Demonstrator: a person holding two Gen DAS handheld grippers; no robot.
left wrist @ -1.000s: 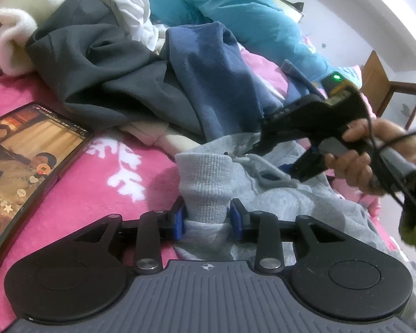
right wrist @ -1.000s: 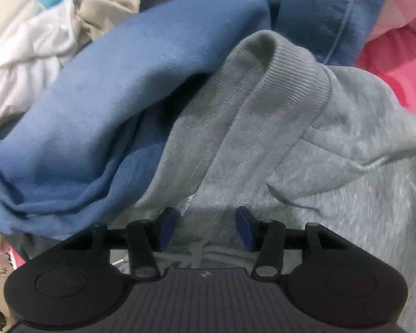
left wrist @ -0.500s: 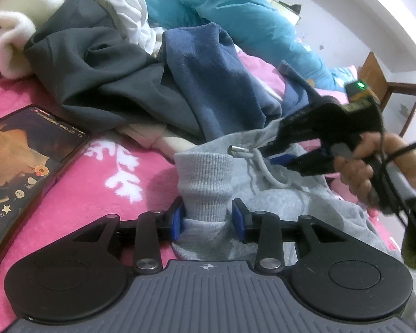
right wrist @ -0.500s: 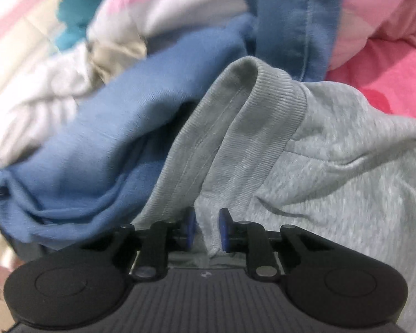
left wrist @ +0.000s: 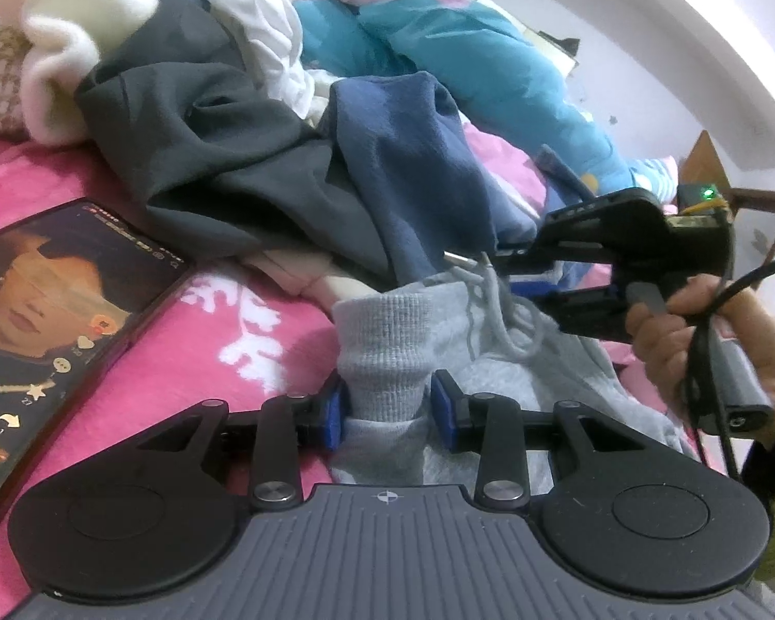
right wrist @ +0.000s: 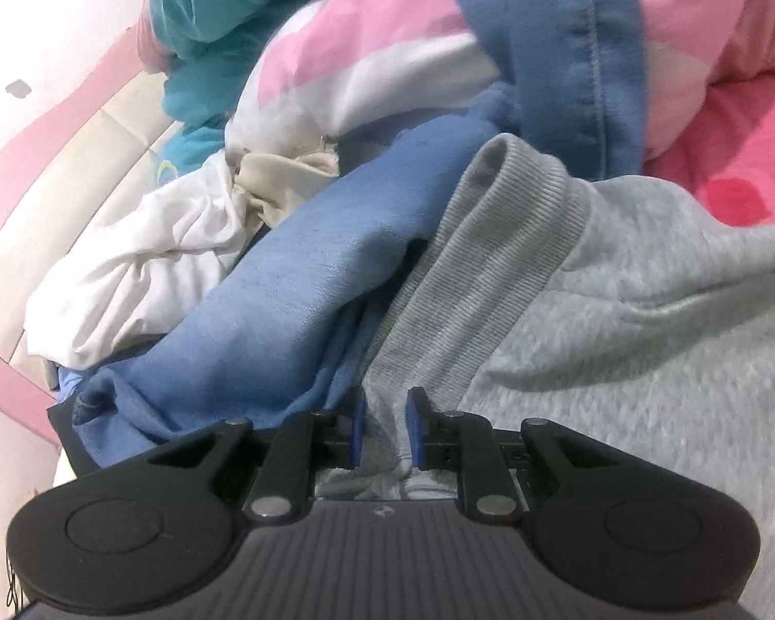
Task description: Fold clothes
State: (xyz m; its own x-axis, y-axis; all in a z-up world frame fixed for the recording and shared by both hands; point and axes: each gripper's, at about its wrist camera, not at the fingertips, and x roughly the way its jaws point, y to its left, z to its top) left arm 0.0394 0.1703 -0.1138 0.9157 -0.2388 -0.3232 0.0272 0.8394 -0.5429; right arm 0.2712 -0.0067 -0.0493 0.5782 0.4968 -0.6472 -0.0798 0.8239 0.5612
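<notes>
Phone [left wrist: 51, 320] far left on the pink bed [left wrist: 222, 320]. Left gripper [left wrist: 387, 405] clamps the ribbed waistband of the grey sweatpants [left wrist: 491, 356], pointing slightly down. Waistband runs rightward to the right gripper [right wrist: 385, 426], narrowly closed on the band near the drawstring [left wrist: 491, 299], tilted steeper. Blue garment [right wrist: 310, 299] lies behind.
</notes>
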